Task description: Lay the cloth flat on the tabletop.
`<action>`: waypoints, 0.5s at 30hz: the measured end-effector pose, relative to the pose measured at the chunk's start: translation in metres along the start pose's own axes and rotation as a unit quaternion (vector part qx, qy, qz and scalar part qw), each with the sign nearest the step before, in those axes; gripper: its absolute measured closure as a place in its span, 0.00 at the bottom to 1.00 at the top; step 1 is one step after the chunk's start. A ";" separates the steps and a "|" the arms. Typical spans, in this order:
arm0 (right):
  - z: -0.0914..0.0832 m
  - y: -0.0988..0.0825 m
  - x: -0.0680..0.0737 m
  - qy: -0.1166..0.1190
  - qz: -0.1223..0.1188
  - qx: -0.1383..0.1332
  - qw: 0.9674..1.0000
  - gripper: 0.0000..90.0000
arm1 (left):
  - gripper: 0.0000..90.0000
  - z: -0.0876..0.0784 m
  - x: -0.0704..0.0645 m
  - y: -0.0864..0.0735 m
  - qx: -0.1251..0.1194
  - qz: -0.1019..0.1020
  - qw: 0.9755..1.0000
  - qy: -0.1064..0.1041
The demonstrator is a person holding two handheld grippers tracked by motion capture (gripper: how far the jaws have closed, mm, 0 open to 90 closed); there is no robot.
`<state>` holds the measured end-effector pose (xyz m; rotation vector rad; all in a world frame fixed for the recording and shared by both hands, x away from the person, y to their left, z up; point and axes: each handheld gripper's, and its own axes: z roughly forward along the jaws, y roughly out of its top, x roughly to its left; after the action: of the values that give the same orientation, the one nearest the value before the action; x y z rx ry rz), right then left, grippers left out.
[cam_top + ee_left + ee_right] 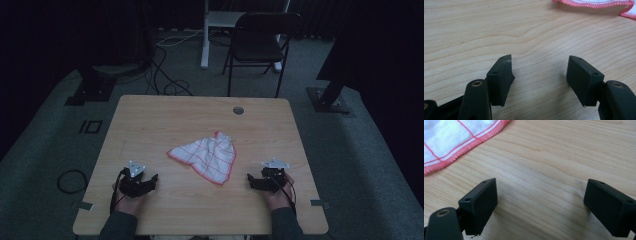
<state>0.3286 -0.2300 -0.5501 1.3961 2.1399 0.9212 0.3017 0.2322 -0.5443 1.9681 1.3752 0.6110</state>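
While we look down from the high view, we see a crumpled white cloth with thin red grid lines and a red stitched hem [206, 156] lying near the middle of the pale wooden worktop [150, 120], bunched into a rough triangle with one corner pointing away from the person. We find it between the two tools and a little farther from the person than either of them.

Our left hand-held gripper [141, 178] rests low over the wood near the front edge, to the left of the cloth and clearly apart from it. In the left gripper view its two black jaws stand wide apart with bare wood between them and nothing in their hold [540, 75]; the cloth's red hem [596, 4] shows at the top right corner, well beyond the jaw tips.

Our right hand-held gripper [262, 180] sits on the other side, to the right of the cloth and just apart from its nearest corner. In the right gripper view its jaws also gape wide and hold nothing [540, 200], and the cloth [451, 137] lies at the upper left, ahead of the left jaw and not touching it.

Behind the worktop we see a dark folding chair [260, 42] on the grey carpet.
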 end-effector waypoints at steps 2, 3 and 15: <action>0.000 0.000 0.000 0.000 0.000 -0.001 1.000 0.15 | 0.42 0.000 0.000 0.000 0.000 0.000 1.000 0.001; 0.000 0.000 0.000 0.000 0.000 -0.001 1.000 0.15 | 0.42 0.000 0.000 0.000 0.000 0.000 1.000 0.001; -0.002 -0.002 0.005 -0.005 0.005 -0.005 1.000 0.18 | 0.43 0.000 -0.001 0.000 0.000 -0.001 1.000 0.003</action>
<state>0.3238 -0.2265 -0.5498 1.4052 2.1197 0.9244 0.3009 0.2316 -0.5443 1.9658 1.3819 0.6166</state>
